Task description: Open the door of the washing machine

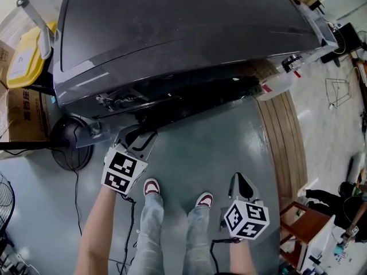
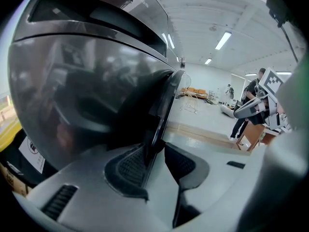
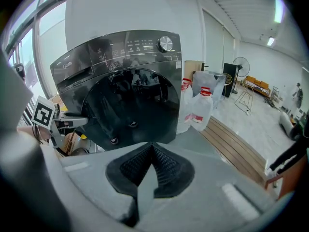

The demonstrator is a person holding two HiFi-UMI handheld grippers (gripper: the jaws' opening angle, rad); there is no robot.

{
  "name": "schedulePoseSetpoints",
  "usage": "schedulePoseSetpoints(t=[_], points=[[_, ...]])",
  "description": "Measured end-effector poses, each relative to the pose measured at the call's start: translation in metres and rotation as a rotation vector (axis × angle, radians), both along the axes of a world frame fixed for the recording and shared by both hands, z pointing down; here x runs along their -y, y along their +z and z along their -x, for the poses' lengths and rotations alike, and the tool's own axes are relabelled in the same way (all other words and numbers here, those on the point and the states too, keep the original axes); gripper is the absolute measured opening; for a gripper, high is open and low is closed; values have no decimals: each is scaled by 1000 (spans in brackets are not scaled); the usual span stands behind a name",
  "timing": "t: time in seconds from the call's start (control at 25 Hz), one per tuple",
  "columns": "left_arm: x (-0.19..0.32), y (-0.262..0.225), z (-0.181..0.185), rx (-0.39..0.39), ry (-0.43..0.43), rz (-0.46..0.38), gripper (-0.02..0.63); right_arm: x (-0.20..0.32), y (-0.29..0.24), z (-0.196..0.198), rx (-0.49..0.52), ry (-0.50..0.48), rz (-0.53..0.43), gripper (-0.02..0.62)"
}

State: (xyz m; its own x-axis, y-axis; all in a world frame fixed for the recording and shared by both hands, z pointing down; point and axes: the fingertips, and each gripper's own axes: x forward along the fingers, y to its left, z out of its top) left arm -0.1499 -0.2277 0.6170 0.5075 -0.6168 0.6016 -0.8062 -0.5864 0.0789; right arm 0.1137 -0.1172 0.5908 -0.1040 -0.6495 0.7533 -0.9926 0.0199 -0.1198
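**Head view.** One washing machine (image 1: 183, 33) fills twelve o'clock. One left hand-held gripper (image 1: 139, 137) reaches its front at about nine o'clock. One right hand-held gripper (image 1: 239, 182) hangs at five o'clock, well apart from the machine.

**Left gripper view.** The rim of the door (image 2: 163, 100) runs up between the pads. One pad lies against the rim and the other shows a gap, so this hand-held gripper is not yet clamped. The bite looks shallow on a thin, smooth edge. A pull begun before both pads press would likely let the rim slide out. A pull off the hinge's arc could twist it free.

**Right gripper view.** This hand-held gripper is clenched on nothing. The single round door sits mid-front of the machine and looks closed. One knob (image 3: 165, 43) is at one o'clock above it. Two jugs (image 3: 202, 108) stand just beside the machine at three o'clock. The left hand-held gripper holds the door's nine o'clock side, so I judge it hinges on the far side, and a hard swing might strike the jugs.
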Motion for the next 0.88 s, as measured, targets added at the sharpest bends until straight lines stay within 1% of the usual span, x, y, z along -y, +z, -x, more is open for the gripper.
schedulePoseSetpoints(t=[0.16,0.36,0.48,0.6,0.76,0.88], points=[[-2,3,2,6,13,19,118,-1,-3,2,5,5,-2,5],[-2,3,2,-1,-20,10,120,-3,-6,2,15,13,-1,5],[-3,3,3,0,-23,17,120,-4,-8,3,21,9,1,5],[-10,3,-2,-4,5,24,112,-4,-8,1,19,1,2,5],[-36,2,-22,-12,62,28,97,-4,-8,-6,14,-4,4,5],[-53,4,-35,-25,89,31,91,-2,-10,-11,8,-8,-2,5]])
